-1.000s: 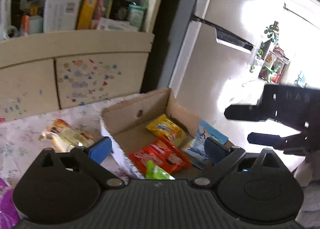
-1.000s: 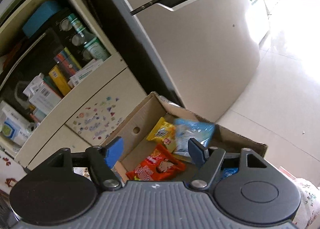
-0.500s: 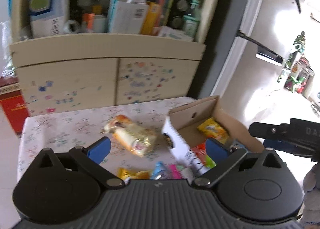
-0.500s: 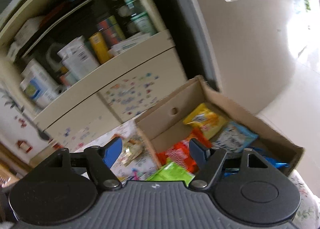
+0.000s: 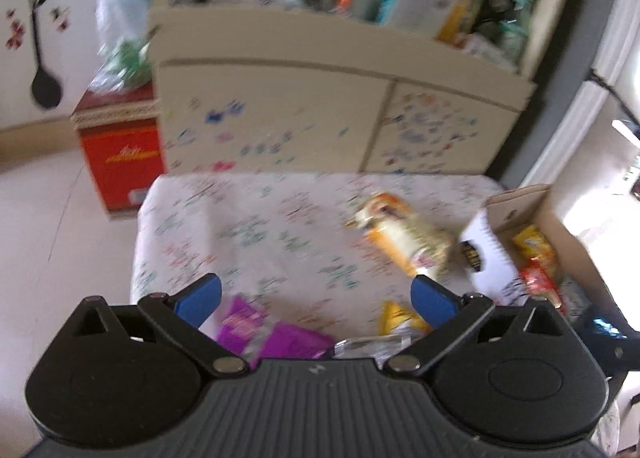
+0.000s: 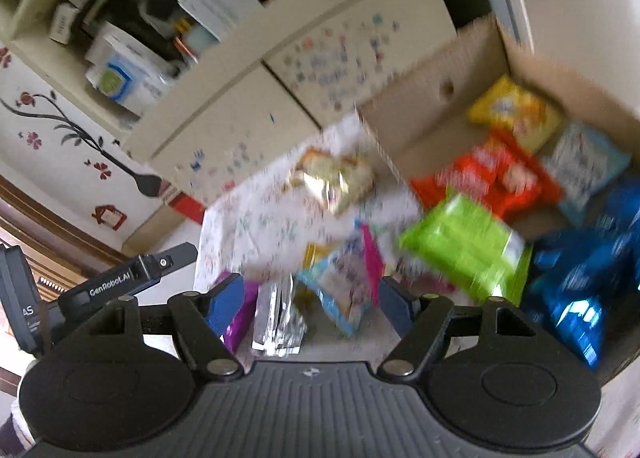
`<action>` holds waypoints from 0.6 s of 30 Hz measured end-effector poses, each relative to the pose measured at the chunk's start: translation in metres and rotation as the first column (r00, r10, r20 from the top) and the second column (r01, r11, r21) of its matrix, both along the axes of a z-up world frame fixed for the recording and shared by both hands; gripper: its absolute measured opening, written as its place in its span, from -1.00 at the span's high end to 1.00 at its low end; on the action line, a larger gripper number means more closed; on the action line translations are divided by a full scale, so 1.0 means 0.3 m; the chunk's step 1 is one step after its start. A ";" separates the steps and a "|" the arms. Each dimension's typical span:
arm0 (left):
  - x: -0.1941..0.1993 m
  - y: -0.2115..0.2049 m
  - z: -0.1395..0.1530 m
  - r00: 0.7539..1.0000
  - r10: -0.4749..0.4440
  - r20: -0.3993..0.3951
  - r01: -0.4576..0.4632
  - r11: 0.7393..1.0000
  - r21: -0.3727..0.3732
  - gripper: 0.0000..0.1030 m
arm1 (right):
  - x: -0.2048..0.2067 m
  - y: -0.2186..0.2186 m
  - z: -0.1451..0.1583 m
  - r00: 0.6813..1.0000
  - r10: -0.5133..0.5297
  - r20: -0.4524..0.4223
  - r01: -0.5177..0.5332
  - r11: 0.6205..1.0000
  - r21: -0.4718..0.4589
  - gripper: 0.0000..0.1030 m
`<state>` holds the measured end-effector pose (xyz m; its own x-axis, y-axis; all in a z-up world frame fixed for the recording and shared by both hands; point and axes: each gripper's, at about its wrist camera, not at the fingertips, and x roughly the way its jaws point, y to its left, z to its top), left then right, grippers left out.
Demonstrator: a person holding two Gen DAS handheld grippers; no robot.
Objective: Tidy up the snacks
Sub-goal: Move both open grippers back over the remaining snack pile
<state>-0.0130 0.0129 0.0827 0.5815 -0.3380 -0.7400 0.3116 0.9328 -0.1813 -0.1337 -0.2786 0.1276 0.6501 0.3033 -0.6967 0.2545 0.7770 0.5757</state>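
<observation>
left of the cardboard box (image 6: 460, 73), loose snacks wait on the desk (image 5: 256, 225); both grippers' fingers (image 5: 198, 294) spread wide, empty, probably lining up another pickup.

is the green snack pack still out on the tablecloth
No, in the right wrist view the green snack pack lies inside the cardboard box, beside the red pack.

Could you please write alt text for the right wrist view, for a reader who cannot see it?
The open, empty right gripper hovers over loose snack packets on a floral tablecloth, beside a cardboard box already holding yellow, red, green and blue packets. A bread packet lies farther back, before a cluttered shelf cabinet; the image is motion-blurred.
</observation>
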 end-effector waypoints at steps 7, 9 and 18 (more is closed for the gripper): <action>0.052 0.063 -0.061 0.994 0.030 -0.106 -0.033 0.999 -0.031 -0.95 | 0.025 0.040 -0.081 0.988 -0.123 -0.098 0.128 0.991 0.043 -0.62; 0.059 0.061 -0.066 0.993 0.024 -0.113 -0.028 0.999 -0.028 -0.95 | 0.032 0.039 -0.105 0.974 -0.190 -0.123 0.201 0.976 0.080 -0.63; 0.084 0.048 -0.056 0.995 -0.020 -0.096 0.018 1.000 -0.019 -0.95 | 0.076 0.041 -0.135 0.912 -0.386 -0.140 0.398 0.914 0.075 -0.70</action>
<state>0.0123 0.0274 0.0660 0.5014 -0.3621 -0.7858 0.3093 0.9232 -0.2281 -0.1108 -0.2663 0.0870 0.6443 0.1132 -0.7564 0.5988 0.5406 0.5910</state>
